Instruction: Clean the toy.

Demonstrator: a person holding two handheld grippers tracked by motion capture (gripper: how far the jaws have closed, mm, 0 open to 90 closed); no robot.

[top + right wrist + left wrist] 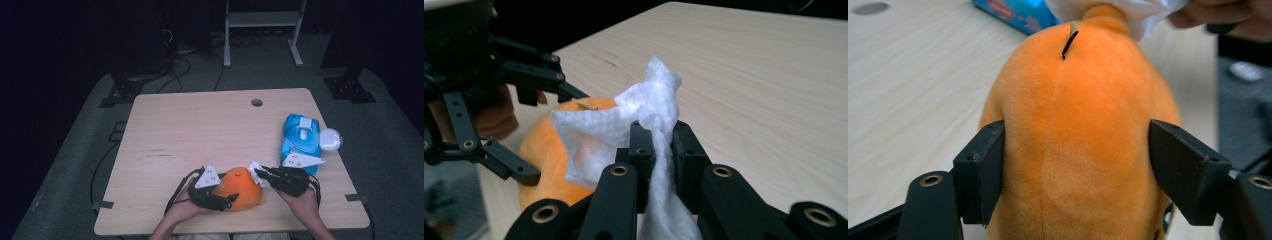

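An orange plush toy (241, 189) lies near the front edge of a pale wooden table (200, 125), just in front of the person. It is rounded and soft, with a seam along its back and a small dark mark near one end.

The left gripper (219, 200) straddles the toy. In the left gripper view its two black jaws stand on either side of the plush body (1078, 145), touching or nearly touching the fur; whether they truly press in cannot be told.

The right gripper (260, 175) meets the toy from the other side. Its jaws are pinched tight on a crumpled white wipe (644, 120), which drapes onto the top of the toy (544, 145).

Further right on the table sit a blue pack of wipes (300, 140) and, just beside it, a small round white object (330, 139). A grommet hole (256, 102) sits near the far edge. Beyond the table are dark floor, cables and a white frame (262, 30).

The work in hand looks like wiping the toy clean. Likely risks:
- A loose left grip could let the soft toy roll or slide under the wiping push, perhaps off the near edge.
- The wipe is bunched into a narrow twist, so it could slip out, or the hard jaw tips could rub the fur.
- The two grippers work close together and could knock into each other.
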